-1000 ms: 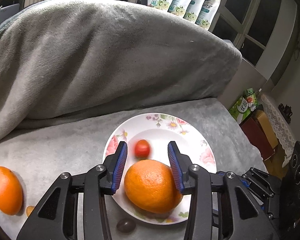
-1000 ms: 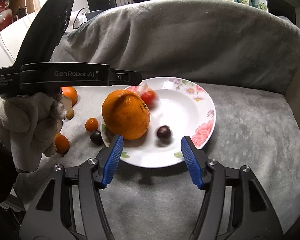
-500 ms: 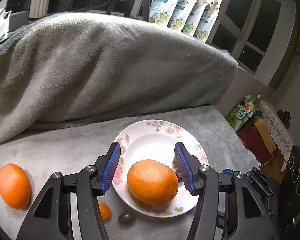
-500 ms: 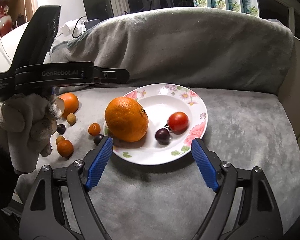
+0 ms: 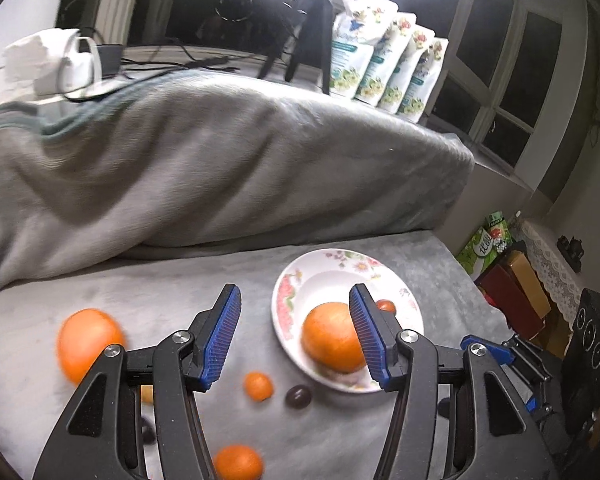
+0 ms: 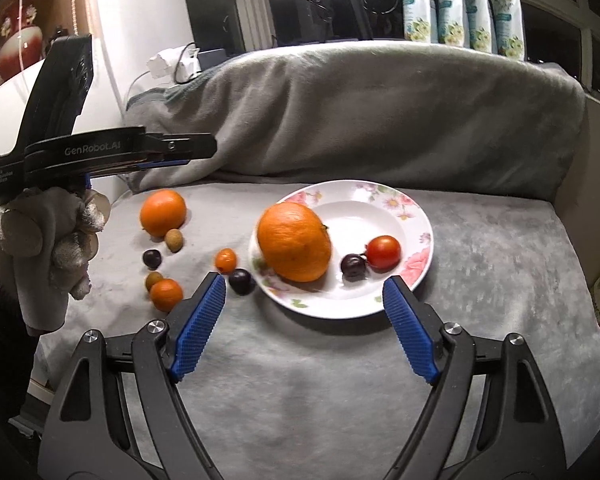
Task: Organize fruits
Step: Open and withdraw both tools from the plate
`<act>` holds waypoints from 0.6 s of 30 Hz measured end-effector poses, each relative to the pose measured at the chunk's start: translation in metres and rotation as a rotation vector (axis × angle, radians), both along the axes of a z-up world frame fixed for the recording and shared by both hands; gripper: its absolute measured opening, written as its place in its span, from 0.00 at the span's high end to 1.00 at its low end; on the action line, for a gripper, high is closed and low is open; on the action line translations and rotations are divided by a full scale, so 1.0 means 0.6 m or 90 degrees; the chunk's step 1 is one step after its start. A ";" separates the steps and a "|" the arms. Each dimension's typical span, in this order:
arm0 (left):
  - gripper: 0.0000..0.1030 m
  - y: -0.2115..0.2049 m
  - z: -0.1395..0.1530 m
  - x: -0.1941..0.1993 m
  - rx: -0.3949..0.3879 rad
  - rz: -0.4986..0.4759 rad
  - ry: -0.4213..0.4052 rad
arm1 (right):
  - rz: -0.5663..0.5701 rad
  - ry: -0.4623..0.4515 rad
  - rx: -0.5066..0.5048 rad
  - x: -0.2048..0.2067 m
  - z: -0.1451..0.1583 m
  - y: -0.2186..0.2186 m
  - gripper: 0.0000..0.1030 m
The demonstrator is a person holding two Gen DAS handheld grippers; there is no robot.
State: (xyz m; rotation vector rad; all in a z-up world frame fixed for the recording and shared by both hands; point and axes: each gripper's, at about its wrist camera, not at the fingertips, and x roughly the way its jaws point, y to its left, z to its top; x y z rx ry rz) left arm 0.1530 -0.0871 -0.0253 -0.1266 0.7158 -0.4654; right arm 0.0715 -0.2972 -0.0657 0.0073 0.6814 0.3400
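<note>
A grey plush blanket (image 6: 340,360) covers the seat and the bolster behind it, with dark windows and a row of flowered pouches (image 6: 460,4) on the far sill. At the far left of the right wrist view, a gloved hand holds the left claw (image 5: 296,338) raised above the loose fruit, its blue pads spread wide and empty. Below it lie a smaller orange (image 6: 163,213), two little orange fruits (image 6: 166,294), pale round ones and dark grapes (image 6: 242,281), scattered as if waiting to be gathered. Further right, the flowered plate (image 6: 416,216) already carries a large orange (image 6: 295,242), a dark grape and a cherry tomato (image 6: 383,252) (probably the collecting place). Nearest, the right claw (image 6: 306,326) hovers before the plate, also wide open, gripping nothing.
</note>
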 end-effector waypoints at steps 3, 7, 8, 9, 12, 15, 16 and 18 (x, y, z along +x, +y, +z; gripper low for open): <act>0.46 0.033 0.001 -0.015 0.007 0.019 -0.010 | 0.013 -0.003 0.000 -0.007 0.004 0.016 0.19; 0.46 0.083 0.003 -0.034 0.010 0.049 -0.015 | 0.037 -0.005 -0.003 -0.014 0.006 0.040 0.19; 0.46 0.095 0.002 -0.038 0.011 0.057 -0.016 | 0.045 -0.005 -0.005 -0.015 0.006 0.048 0.19; 0.46 0.106 0.001 -0.041 0.012 0.064 -0.016 | 0.050 -0.005 -0.006 -0.014 0.004 0.054 0.19; 0.46 0.137 -0.007 -0.051 0.019 0.085 -0.013 | 0.065 -0.002 -0.011 -0.013 0.001 0.074 0.19; 0.46 0.163 -0.021 -0.061 0.020 0.104 -0.004 | 0.082 0.002 -0.012 -0.010 -0.001 0.092 0.19; 0.46 0.172 -0.028 -0.064 0.020 0.109 0.000 | 0.088 0.003 -0.014 -0.009 -0.002 0.099 0.19; 0.46 0.185 -0.040 -0.070 0.018 0.117 0.009 | 0.101 0.005 -0.020 -0.008 -0.003 0.113 0.19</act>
